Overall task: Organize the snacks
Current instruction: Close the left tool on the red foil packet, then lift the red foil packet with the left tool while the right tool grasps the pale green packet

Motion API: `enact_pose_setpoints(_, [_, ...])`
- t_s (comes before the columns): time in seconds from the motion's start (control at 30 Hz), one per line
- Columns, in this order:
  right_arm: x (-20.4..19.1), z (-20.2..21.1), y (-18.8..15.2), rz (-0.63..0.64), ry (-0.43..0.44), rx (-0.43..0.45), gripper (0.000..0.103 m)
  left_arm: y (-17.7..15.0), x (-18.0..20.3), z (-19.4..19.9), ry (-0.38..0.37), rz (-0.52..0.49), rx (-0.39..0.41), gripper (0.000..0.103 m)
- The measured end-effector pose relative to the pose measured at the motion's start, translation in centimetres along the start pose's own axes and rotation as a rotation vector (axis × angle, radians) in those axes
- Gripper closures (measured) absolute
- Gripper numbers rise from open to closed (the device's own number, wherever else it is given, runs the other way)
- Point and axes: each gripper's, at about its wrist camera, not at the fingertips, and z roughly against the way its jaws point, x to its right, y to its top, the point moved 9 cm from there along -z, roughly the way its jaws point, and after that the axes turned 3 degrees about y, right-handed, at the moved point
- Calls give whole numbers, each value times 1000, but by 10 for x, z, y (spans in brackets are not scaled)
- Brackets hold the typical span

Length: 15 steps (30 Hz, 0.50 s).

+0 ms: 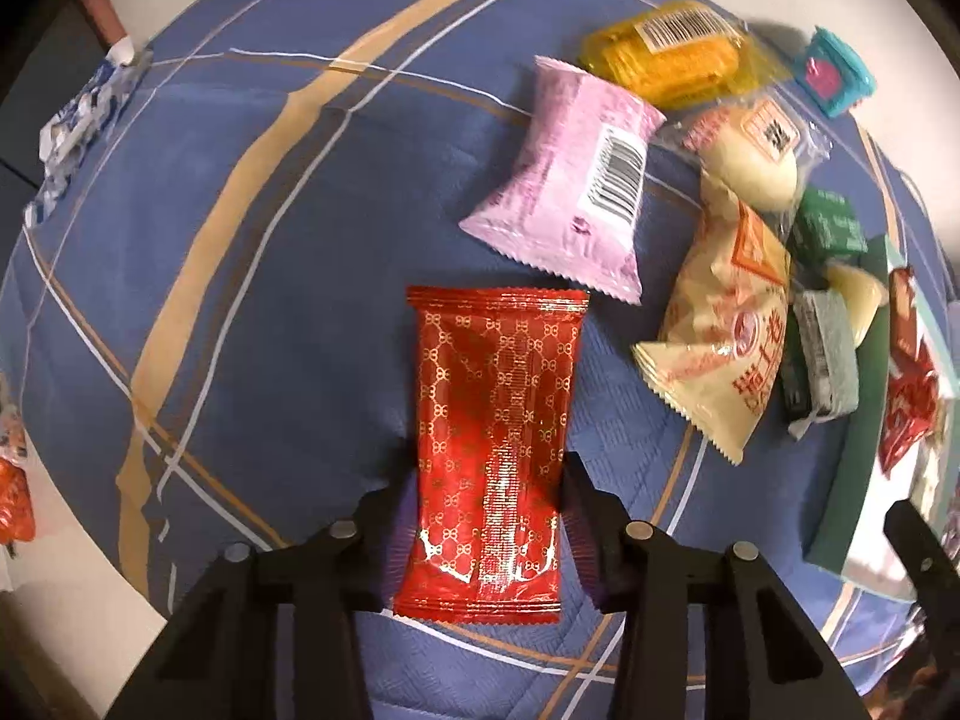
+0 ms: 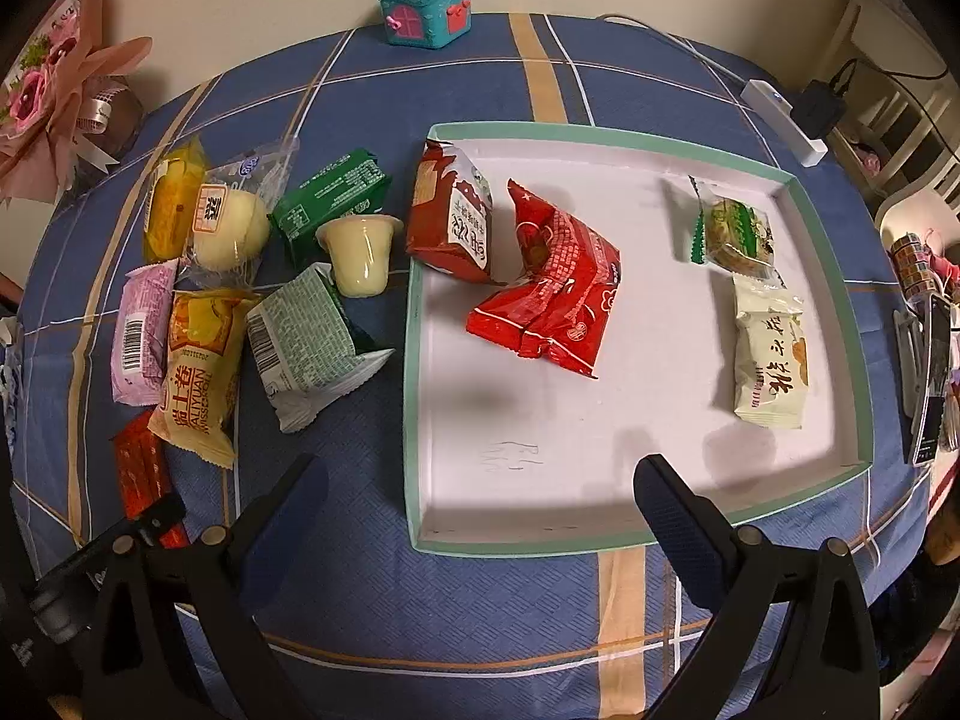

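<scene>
Barcodes faced up in the left wrist view on a pink packet (image 1: 564,180) and on a yellow wrapped cake (image 1: 666,51); a cream pouch (image 1: 729,330) beside them bore large red characters I could not read whole. Nearer, a red packet (image 1: 495,438) patterned in gold lay lengthwise on the blue plaid tabletop (image 1: 240,240), its lower half between the pads of the left claw (image 1: 486,516), which pressed its sides and grasped it.

From the right wrist view, the cream pouch (image 2: 198,372) read "SWISS ROLL", lying in the heap left of a white tray with a green rim (image 2: 414,360). Inside the tray lay two red bags (image 2: 552,294), a green-edged biscuit (image 2: 735,228) and a pale packet (image 2: 771,354) with brushed characters. A teal toy house (image 2: 426,6) stood at the far edge. The right claw (image 2: 480,498) hung released, holding nothing, over the tray's near edge.
</scene>
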Motion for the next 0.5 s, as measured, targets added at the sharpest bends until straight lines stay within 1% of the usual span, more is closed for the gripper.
enact_pose_setpoints(0.17, [-7,1,3,15,14,17,1,6,-11,5,-35,31,5,56])
enact_pose_setpoints(0.27, [-14,4,8,32,34,41,1,11,-18,18,-50,43,31,56])
enact_pose_setpoints(0.5, [-35,12,21,74,95,102,1,11,-27,49,-118,59,100,56])
